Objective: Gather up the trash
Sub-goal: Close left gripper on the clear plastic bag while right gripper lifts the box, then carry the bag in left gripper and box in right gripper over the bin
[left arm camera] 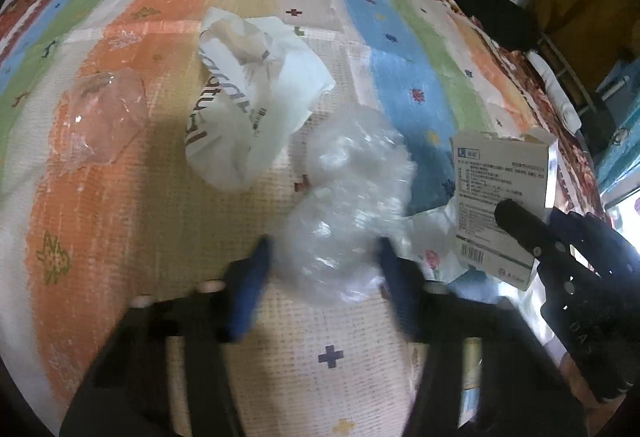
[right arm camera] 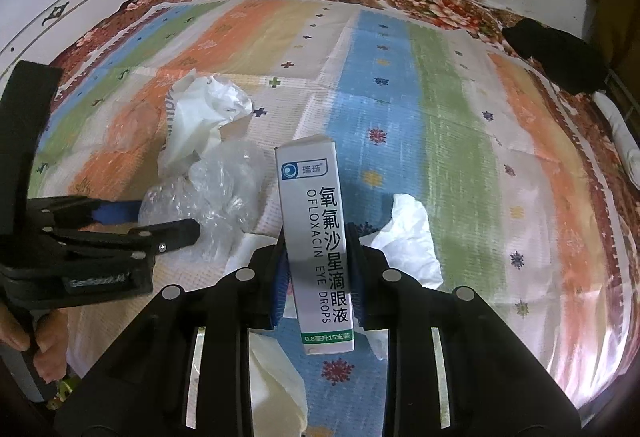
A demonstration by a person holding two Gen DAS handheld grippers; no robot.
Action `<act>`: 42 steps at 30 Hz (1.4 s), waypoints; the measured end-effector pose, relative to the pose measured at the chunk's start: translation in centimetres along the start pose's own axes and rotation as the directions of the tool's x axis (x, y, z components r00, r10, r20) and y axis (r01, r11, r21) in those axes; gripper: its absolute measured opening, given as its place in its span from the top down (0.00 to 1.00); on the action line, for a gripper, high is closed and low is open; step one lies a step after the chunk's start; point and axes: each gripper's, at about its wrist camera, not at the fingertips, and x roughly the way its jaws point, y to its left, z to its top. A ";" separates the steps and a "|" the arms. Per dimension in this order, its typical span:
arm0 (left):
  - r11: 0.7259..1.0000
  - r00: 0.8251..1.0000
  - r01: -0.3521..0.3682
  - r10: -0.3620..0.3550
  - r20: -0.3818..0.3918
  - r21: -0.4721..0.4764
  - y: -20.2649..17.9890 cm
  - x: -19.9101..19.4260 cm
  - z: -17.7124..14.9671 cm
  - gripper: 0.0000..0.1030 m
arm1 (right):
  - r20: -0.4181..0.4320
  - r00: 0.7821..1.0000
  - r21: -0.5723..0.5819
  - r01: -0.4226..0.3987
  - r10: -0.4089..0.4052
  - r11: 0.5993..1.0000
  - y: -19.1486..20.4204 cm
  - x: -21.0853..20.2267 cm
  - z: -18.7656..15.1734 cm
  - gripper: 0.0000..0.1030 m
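Eye-drops box (right arm camera: 316,249) clamped between right fingers (right arm camera: 280,277); clear plastic wad (left arm camera: 344,205) between parted left fingers (left arm camera: 256,277).

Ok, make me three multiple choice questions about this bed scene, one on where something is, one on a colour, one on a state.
1. Where is the clear crumpled plastic?
A. between the left gripper's fingers
B. under the black cloth
C. inside the white printed bag

2. What colour are the right gripper's pads?
A. red
B. blue
C. yellow

3. What state is the eye drops box in?
A. lying flat on the blanket
B. crushed into a ball
C. clamped in the right gripper

Answers: 1 A, a finger shows on either side of it; 2 B, blue strips press on the box; 3 C, both pads touch its sides.
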 end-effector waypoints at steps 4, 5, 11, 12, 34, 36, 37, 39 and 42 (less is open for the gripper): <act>1.000 1.000 0.018 -0.019 0.024 0.002 -0.2 -1.1 0.2 0.75 | 0.020 1.000 -0.013 0.004 -0.003 1.000 0.1 -0.5 -0.2 0.78; 1.000 0.999 0.021 -0.021 0.035 0.004 -0.2 -1.6 0.3 0.75 | 0.022 1.000 -0.011 0.003 -0.002 1.000 0.0 -0.6 -0.1 0.78; 1.000 0.997 0.018 -0.018 0.079 -0.006 0.0 -4.2 0.2 0.75 | 0.051 0.998 0.033 -0.037 0.035 0.999 -0.3 -2.7 -0.1 0.78; 1.000 0.996 0.016 -0.016 0.083 -0.008 0.0 -4.7 0.0 0.75 | 0.061 0.998 0.032 -0.038 0.036 0.999 -0.2 -3.2 -0.1 0.78; 1.000 0.986 0.019 -0.020 0.168 0.008 -3.1 -15.2 -4.9 0.77 | 0.213 0.972 0.078 -0.119 0.101 0.990 0.6 -13.3 -3.5 0.78; 0.999 0.984 0.027 -0.031 0.178 0.025 -3.7 -16.0 -5.5 0.77 | 0.211 0.972 0.102 -0.129 0.105 0.986 0.1 -13.8 -3.9 0.78; 0.999 0.982 0.036 -0.043 0.186 0.040 -4.2 -16.6 -6.0 0.77 | 0.208 0.972 0.117 -0.139 0.113 0.983 -0.2 -14.1 -4.3 0.78; 0.998 0.980 0.044 -0.052 0.194 0.048 -4.5 -17.4 -6.7 0.77 | 0.207 0.971 0.133 -0.150 0.120 0.980 -0.4 -14.8 -4.9 0.78; 0.998 0.977 0.032 -0.040 0.208 0.045 -4.7 -18.5 -7.8 0.77 | 0.213 0.967 0.134 -0.169 0.139 0.976 -0.4 -15.9 -5.8 0.78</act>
